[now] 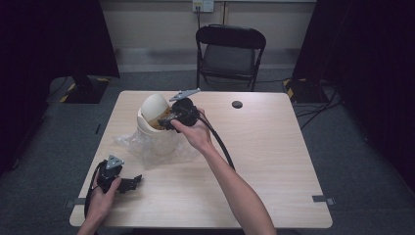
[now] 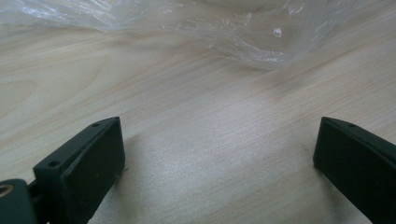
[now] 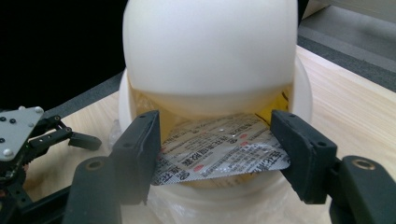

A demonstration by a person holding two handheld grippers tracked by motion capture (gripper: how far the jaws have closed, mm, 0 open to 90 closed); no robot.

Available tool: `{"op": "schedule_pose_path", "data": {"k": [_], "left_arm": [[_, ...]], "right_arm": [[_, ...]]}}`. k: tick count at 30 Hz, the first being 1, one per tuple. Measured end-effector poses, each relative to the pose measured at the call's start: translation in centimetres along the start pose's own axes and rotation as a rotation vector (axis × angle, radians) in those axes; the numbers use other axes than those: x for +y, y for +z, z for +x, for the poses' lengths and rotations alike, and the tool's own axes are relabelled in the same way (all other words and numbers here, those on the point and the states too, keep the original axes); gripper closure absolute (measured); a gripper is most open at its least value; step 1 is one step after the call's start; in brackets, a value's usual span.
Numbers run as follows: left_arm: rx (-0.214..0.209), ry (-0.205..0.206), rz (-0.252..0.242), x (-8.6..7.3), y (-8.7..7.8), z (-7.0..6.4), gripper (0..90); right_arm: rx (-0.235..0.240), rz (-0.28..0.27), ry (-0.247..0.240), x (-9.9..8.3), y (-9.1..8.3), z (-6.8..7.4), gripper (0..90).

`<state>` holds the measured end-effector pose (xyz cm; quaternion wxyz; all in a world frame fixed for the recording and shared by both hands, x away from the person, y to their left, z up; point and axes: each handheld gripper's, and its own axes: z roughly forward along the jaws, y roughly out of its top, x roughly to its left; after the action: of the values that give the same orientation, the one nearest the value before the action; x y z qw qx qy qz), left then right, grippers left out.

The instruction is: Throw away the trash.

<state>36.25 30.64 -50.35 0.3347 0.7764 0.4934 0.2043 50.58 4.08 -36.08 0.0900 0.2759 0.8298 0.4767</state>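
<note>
A small white bin (image 1: 155, 105) with a domed swing lid (image 3: 210, 51) stands on the table's left half, on a crumpled clear plastic bag (image 1: 131, 145). My right gripper (image 1: 165, 122) is at the bin's opening, shut on a silver blister pack (image 3: 219, 151). The pack lies flat between the jaws, its far edge tucked under the lid and its near edge over the rim. My left gripper (image 1: 131, 182) rests open on the table near the front left corner. Between its jaws is bare wood, as the left gripper (image 2: 217, 163) view shows, with the bag (image 2: 243, 37) ahead.
The wooden table (image 1: 274, 161) has a round black cable hole (image 1: 237, 104) at the back. A black folding chair (image 1: 230, 51) stands behind the table. My left gripper (image 3: 28, 135) lies low at the left of the right gripper view.
</note>
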Motion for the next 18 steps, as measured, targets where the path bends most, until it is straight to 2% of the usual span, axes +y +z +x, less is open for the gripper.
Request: {"op": "schedule_pose_path", "data": {"k": [3,4,5,14,18], "left_arm": [[0.0,0.0,0.0,0.0,0.0,0.0,1.4],[0.0,0.0,0.0,0.0,0.0,0.0,1.4],[0.0,0.0,0.0,0.0,0.0,0.0,1.4],[-0.001,0.001,0.0,0.0,0.0,0.0,1.3],[-0.001,0.001,0.001,0.0,0.0,0.0,1.3]], "right_arm": [[-0.002,0.0,-0.004,0.3,0.3,0.2,38.0],[-0.003,0.001,-0.001,0.3,0.4,0.2,45.1],[-0.006,0.004,-0.005,0.4,0.5,0.1,40.3],[0.002,-0.002,0.019,0.3,0.4,-0.2,38.7],[0.003,-0.018,0.014,0.3,-0.3,0.0,32.8]]}}
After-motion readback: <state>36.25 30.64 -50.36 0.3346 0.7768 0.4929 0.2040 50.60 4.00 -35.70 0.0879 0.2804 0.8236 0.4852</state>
